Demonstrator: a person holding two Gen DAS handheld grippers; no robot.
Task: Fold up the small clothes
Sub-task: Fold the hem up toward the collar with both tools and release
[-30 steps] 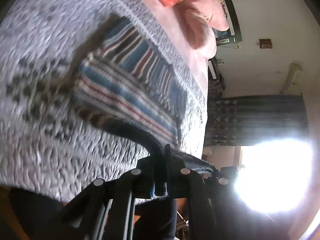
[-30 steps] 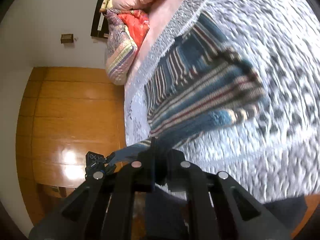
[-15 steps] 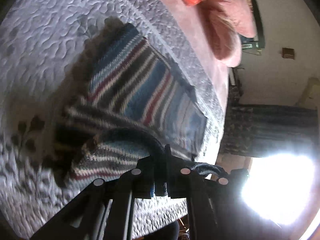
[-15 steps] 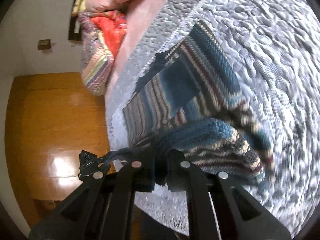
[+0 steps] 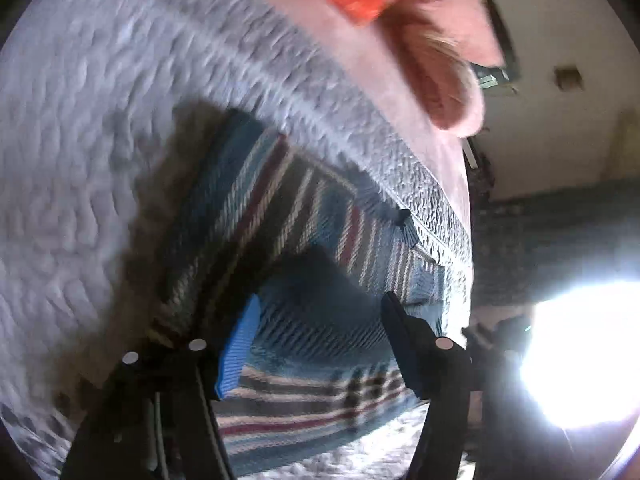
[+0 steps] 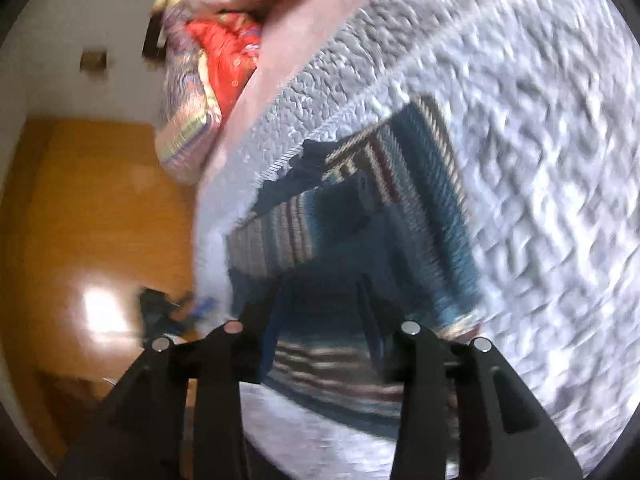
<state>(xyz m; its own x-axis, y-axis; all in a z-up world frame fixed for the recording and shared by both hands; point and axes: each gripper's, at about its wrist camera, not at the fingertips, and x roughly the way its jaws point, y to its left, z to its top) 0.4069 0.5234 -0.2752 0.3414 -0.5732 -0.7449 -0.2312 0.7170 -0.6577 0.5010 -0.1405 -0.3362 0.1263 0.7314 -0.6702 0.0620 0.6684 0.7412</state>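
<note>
Striped knit garment (image 5: 280,216) lies folded on the grey quilt (image 5: 80,120) toward 12 o'clock of both gaping, empty grippers (image 5: 320,320) (image 6: 320,300); judged soft, light, best pinched at hem corners.

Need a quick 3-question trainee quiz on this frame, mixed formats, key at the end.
1. True or false: the left gripper is clamped shut on the striped sweater.
2. What does the striped sweater lie on?
A. a wooden floor
B. a grey quilted bedspread
C. a glass table
3. Fill in: the right gripper has its jaws ____.

Key
1. False: its jaws stand apart, with the sweater seen between them.
2. B
3. open, spread over the folded sweater.
</note>
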